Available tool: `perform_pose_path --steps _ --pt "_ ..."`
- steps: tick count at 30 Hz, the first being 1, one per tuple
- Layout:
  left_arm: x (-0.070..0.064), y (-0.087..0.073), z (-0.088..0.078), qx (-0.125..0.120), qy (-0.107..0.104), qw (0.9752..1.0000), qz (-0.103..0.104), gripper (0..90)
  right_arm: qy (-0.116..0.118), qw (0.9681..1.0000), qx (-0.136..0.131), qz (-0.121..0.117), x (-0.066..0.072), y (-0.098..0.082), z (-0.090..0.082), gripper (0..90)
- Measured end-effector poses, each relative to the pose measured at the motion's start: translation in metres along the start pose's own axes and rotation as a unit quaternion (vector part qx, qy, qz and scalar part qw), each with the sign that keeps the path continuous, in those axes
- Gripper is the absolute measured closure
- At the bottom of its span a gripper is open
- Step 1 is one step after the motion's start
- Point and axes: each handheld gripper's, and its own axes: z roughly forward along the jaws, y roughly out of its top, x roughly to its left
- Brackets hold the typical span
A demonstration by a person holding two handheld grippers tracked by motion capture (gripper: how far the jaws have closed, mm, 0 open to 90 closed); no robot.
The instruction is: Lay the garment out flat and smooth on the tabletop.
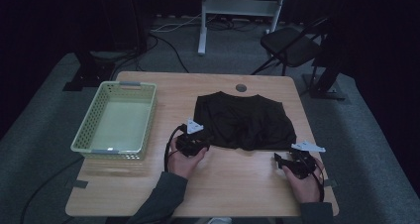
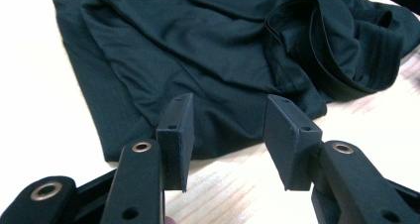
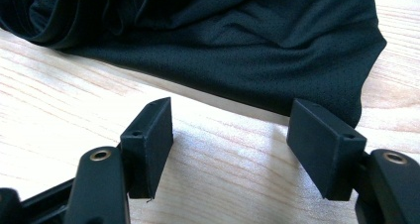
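A black folded garment (image 1: 242, 120) lies on the wooden table (image 1: 233, 184), right of centre. My left gripper (image 1: 200, 143) is at the garment's near left edge. In the left gripper view (image 2: 230, 105) its jaws stand apart over that hem (image 2: 198, 50), and the pads do not press the cloth. My right gripper (image 1: 281, 159) rests on the table just short of the garment's near right corner. The right gripper view shows the right gripper (image 3: 231, 110) wide open over bare wood, with the black cloth (image 3: 237, 45) lying beyond the tips.
A pale green plastic basket (image 1: 89, 130) stands on the table's left side with nothing in it. A round cable hole (image 1: 241, 87) sits at the far edge behind the garment. A dark folding chair (image 1: 292, 45) and stand legs are on the floor beyond.
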Motion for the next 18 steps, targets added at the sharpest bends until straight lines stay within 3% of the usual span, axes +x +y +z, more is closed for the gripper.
perform_pose_path --steps 8,18 --pt "-0.001 0.011 0.004 0.002 -0.003 1.0 -0.001 56.1 0.0 1.0 0.0 0.0 0.0 0.0 0.0 33.4" --pt "-0.01 0.014 0.015 0.006 -0.029 0.9996 0.0 54.3 0.002 1.0 0.001 -0.002 0.0 0.0 0.0 31.7"
